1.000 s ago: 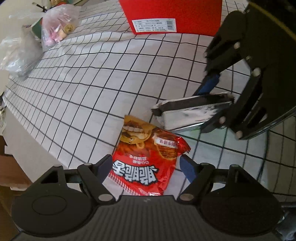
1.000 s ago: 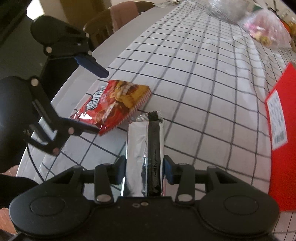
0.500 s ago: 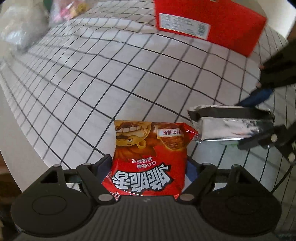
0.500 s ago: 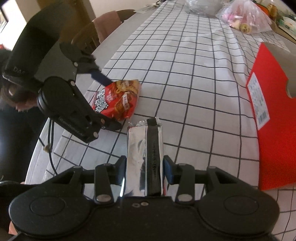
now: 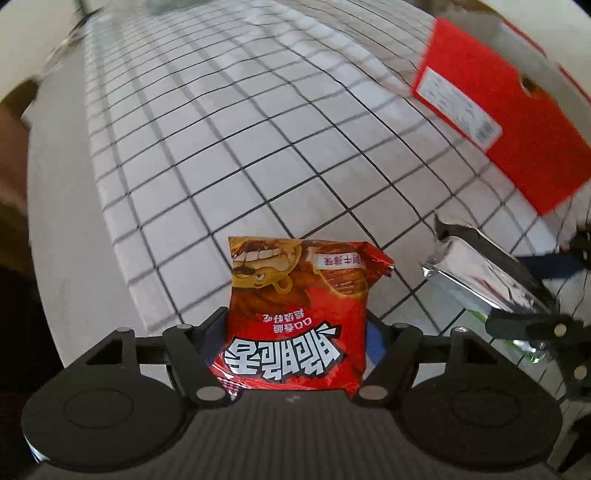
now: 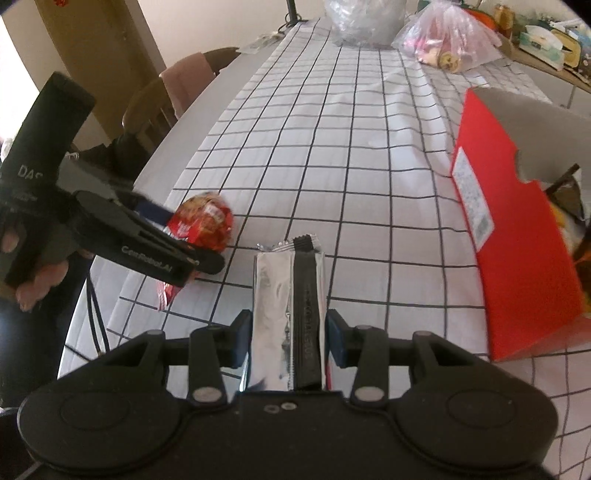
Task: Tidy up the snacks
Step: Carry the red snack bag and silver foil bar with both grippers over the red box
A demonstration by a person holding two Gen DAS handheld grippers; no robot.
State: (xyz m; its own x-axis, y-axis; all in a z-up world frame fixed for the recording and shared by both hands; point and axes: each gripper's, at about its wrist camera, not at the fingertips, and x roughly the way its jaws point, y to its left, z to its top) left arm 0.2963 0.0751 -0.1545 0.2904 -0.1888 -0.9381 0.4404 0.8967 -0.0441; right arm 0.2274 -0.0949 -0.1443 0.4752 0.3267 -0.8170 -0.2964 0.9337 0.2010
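A red snack bag (image 5: 295, 314) lies on the checked tablecloth between the fingers of my left gripper (image 5: 295, 332). Its jaws are closing, and both pads touch the bag's sides. From the right wrist view the red snack bag (image 6: 201, 225) bulges upward inside the left gripper (image 6: 184, 236). My right gripper (image 6: 289, 332) is shut on a silver and black snack packet (image 6: 288, 317), held above the cloth. That silver packet (image 5: 487, 280) shows at the right in the left wrist view. An open red box (image 6: 517, 240) stands to the right of it.
The checked tablecloth (image 6: 332, 129) stretches away to the far end, where a pink plastic bag (image 6: 447, 40) and a clear bag (image 6: 365, 18) sit. Chairs (image 6: 177, 92) stand along the table's left edge. A person's hand (image 6: 33, 273) holds the left gripper's handle.
The left gripper has rolled and slid forward around the red bag, and its jaws have narrowed onto it. The right gripper has risen with the silver packet, bringing the red box's inside into view.
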